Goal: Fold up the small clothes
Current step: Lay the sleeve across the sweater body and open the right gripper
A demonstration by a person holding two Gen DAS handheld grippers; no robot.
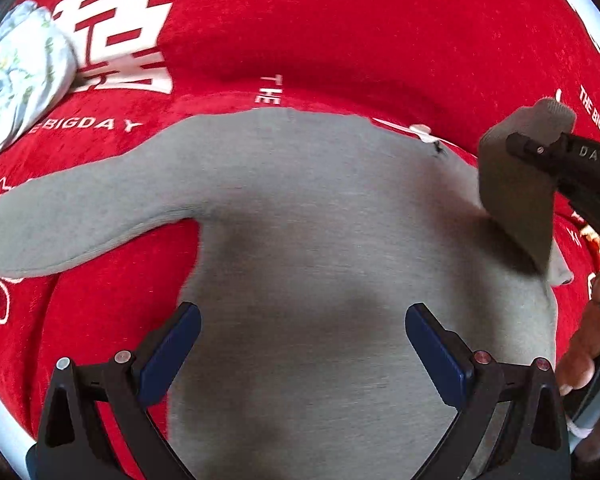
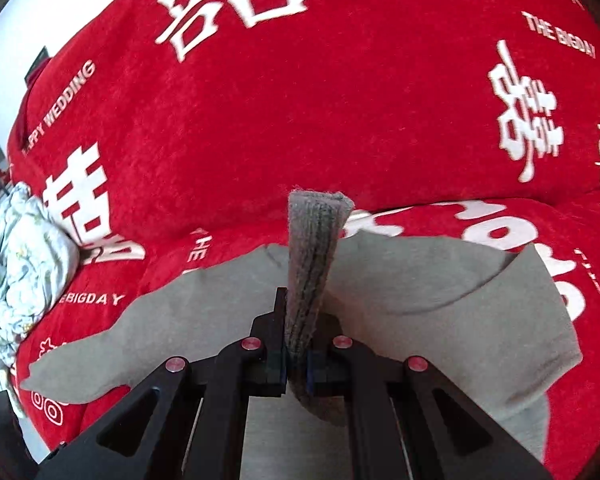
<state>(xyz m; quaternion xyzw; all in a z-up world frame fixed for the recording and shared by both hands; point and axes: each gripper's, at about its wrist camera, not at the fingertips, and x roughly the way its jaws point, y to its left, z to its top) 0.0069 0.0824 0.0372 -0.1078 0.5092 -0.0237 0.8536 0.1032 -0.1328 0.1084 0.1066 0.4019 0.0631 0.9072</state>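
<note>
A small grey long-sleeved top (image 1: 308, 216) lies flat on a red bedspread (image 1: 320, 28). Its left sleeve (image 1: 80, 216) stretches out to the left. My left gripper (image 1: 302, 344) is open and empty, hovering over the top's lower body. My right gripper (image 2: 296, 360) is shut on the right sleeve's ribbed cuff (image 2: 312, 256), which stands up between the jaws. In the left wrist view the right gripper (image 1: 516, 144) holds that sleeve (image 1: 516, 184) lifted above the top's right side.
The red bedspread (image 2: 300, 112) carries white characters and lettering. A crumpled pale floral cloth (image 1: 16, 76) lies at the far left, also shown in the right wrist view (image 2: 20, 264). The person's hand (image 1: 588, 340) is at the right edge.
</note>
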